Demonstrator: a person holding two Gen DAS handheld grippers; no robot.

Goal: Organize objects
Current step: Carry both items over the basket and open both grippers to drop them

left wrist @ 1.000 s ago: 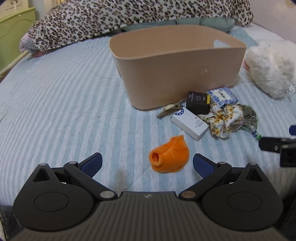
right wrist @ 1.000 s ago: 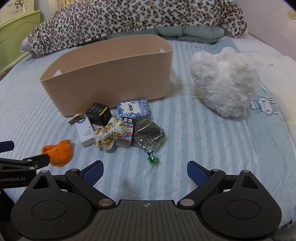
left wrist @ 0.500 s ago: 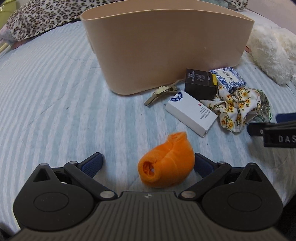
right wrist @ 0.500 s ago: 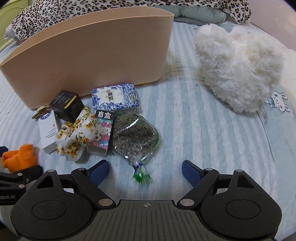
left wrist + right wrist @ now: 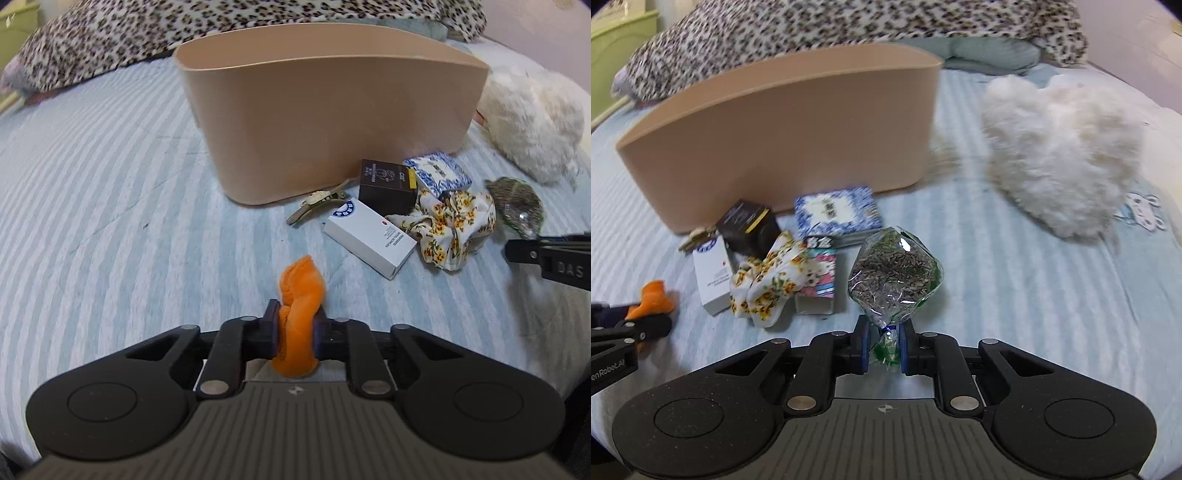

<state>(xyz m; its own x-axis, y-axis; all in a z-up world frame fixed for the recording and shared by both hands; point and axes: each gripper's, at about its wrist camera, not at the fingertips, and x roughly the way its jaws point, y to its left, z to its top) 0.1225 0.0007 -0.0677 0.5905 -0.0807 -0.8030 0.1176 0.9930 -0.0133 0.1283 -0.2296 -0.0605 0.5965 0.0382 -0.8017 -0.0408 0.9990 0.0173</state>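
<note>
Orange sock, loose a second ago, is now pinched in left tool; right tool has clamped herb pouch. Beige bin ahead awaits both.

Our left gripper and right gripper look alike: matte black linkage arms pinned with round silver screws, ending in dark blue pads. Each sits on a grey ribbed body flanked by two black rounded housings, each with a circular recess. A small crosshair mark sits at the grey body's front edge. White lettering runs along one black finger, partly cut off
</note>
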